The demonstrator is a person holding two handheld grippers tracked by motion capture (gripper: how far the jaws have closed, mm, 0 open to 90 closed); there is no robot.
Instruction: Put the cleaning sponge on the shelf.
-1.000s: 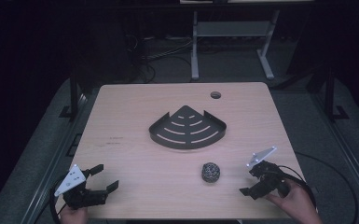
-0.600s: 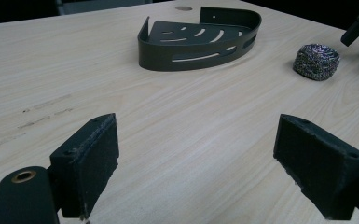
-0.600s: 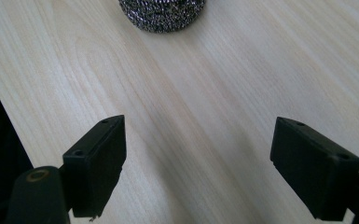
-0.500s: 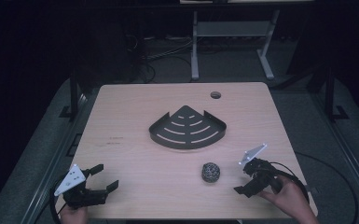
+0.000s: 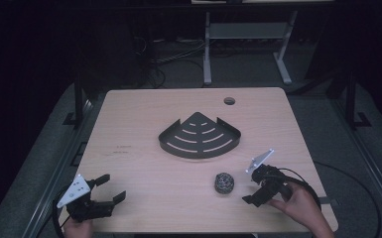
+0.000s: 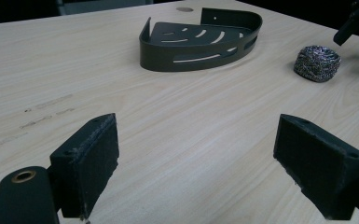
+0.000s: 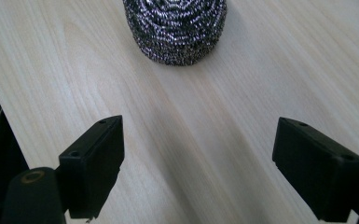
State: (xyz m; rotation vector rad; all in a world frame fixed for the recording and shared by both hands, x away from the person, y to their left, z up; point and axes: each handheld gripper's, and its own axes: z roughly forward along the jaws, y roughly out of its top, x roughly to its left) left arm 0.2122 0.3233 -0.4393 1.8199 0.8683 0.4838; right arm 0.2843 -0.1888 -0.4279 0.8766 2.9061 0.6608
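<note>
Steel wool ball (image 5: 224,183) resting on the wooden table (image 5: 144,129), near its front edge and apart from the dark corner shelf tray (image 5: 200,136) behind it. Right gripper (image 5: 254,186), just beside the ball and aimed at it, jaws spread wide and just opened further, nothing between them. Left gripper (image 5: 108,187), at the front left corner, likewise spread wide and empty.

Pale wooden table (image 5: 129,119), grey carpet (image 5: 44,163), dark room beyond.
</note>
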